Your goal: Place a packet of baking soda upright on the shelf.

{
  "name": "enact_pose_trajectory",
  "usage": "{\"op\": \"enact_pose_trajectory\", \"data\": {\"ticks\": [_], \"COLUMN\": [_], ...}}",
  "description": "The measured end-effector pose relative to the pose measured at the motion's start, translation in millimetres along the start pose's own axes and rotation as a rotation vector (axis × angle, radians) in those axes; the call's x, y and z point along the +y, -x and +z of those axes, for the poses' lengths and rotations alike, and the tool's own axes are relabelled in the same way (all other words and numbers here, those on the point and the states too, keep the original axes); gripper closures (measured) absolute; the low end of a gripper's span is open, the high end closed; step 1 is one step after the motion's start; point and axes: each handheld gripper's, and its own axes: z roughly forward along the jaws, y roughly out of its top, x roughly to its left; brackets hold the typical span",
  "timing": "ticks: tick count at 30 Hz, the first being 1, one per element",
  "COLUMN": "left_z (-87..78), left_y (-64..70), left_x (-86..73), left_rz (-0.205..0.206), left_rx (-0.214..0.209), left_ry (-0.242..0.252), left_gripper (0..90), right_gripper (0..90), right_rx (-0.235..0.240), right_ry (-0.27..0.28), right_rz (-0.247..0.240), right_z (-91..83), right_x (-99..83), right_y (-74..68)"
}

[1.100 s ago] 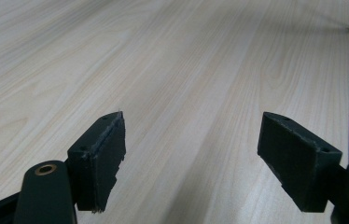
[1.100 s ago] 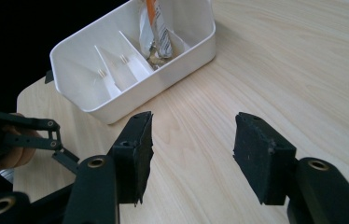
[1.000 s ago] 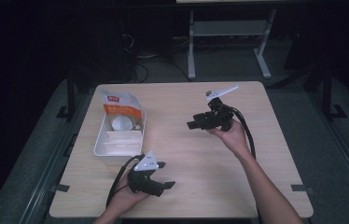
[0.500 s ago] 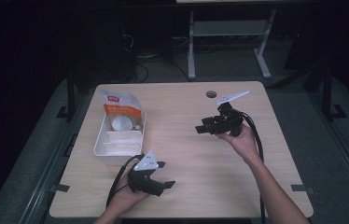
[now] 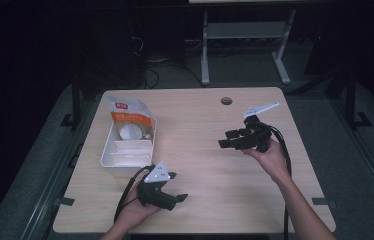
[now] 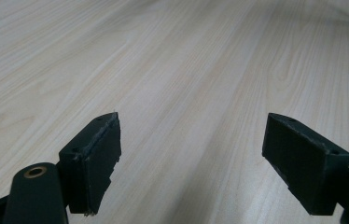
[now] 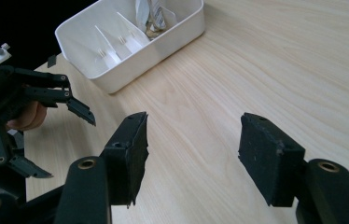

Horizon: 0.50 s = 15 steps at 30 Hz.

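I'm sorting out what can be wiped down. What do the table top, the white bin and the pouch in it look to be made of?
Table top: pale wood-look laminate, matte, with printed-looking grain lines. White bin: likely moulded plastic, smooth and slightly glossy, with thin dividers. Pouch: probably flexible plastic film, with an orange and white print and a crumpled top.

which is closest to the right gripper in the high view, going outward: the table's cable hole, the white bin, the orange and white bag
From the right gripper:
1. Cable hole, just beyond it toward the table's far edge.
2. White bin, across the table on the left side.
3. Orange and white bag, standing in the bin's far end; nearly as close as the bin, so this order is loose.
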Motion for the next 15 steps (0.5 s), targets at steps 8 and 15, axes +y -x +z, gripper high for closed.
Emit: {"op": "enact_pose_trajectory", "data": {"ticks": [8, 15], "left_z": [0.0, -0.2], "left_y": [-0.4, -0.8], "left_x": [-0.1, 0.0], "left_rz": [-0.003, -0.005], "left_rx": [0.009, 0.012], "left_ry": [0.001, 0.005], "left_gripper": [17.4, 17.3], "right_gripper": [40.5, 39.5], "right_rx": [-0.001, -0.012], "right_ry": [0.011, 0.038], "right_rz": [0.008, 0.023], "right_z": [-11.8, -31.5], "right_x": [-10.9, -17.8], "right_y": [1.5, 2.8]}}
